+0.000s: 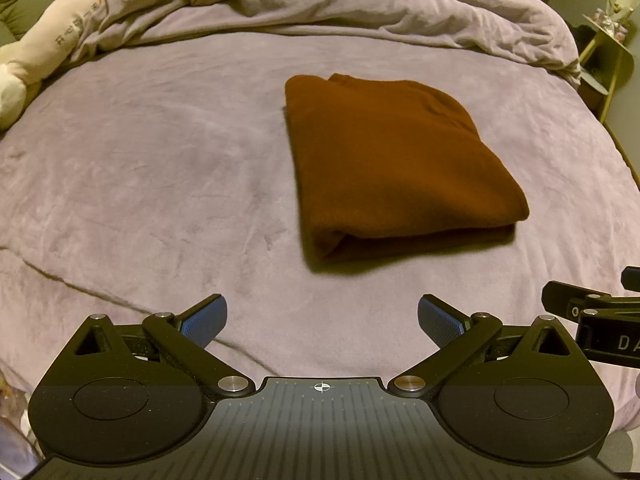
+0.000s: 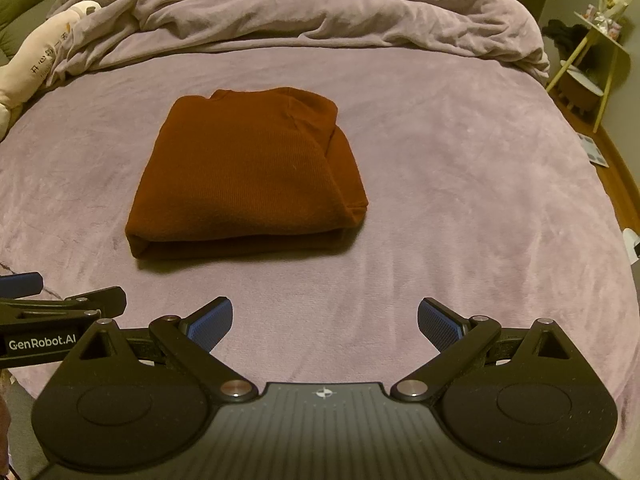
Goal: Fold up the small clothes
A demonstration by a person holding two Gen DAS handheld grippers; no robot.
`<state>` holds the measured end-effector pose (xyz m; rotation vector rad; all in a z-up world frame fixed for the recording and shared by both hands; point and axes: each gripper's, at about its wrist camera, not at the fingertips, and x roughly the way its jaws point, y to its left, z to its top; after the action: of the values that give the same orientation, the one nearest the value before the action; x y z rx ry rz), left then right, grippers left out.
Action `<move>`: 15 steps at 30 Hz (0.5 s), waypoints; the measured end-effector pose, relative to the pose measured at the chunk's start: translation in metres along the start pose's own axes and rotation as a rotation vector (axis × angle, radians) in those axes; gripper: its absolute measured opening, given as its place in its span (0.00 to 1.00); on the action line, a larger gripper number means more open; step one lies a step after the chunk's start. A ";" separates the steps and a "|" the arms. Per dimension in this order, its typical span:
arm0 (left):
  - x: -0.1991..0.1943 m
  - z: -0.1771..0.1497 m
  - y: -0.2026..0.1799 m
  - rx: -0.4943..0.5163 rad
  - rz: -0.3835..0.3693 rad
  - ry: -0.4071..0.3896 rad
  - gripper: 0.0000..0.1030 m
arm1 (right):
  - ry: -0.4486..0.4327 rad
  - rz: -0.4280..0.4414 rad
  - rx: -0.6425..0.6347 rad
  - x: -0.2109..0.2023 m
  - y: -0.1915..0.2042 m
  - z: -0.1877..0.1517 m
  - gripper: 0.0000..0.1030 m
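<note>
A rust-brown knit garment lies folded into a thick rectangle on the purple bed sheet; it also shows in the right wrist view. My left gripper is open and empty, held back from the garment's near edge and to its left. My right gripper is open and empty, held back from the garment's near edge and to its right. Part of the right gripper's side shows at the right edge of the left wrist view, and part of the left gripper's side shows at the left edge of the right wrist view.
A rumpled purple duvet is heaped across the back of the bed. A long white plush toy lies at the far left. A small yellow side table with items stands beside the bed at the right.
</note>
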<state>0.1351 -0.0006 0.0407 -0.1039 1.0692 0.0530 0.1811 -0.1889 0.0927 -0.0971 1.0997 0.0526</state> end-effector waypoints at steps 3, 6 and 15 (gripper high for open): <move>0.000 0.000 0.000 0.002 0.001 -0.001 1.00 | 0.000 0.000 0.000 0.000 0.000 0.000 0.96; 0.000 0.000 0.000 0.001 0.000 -0.002 1.00 | 0.000 -0.001 0.000 0.000 0.000 0.000 0.96; 0.000 -0.001 0.000 0.002 -0.002 -0.004 1.00 | -0.003 -0.001 0.003 -0.002 -0.002 0.000 0.96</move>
<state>0.1343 -0.0010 0.0409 -0.1031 1.0656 0.0506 0.1805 -0.1913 0.0944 -0.0951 1.0965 0.0502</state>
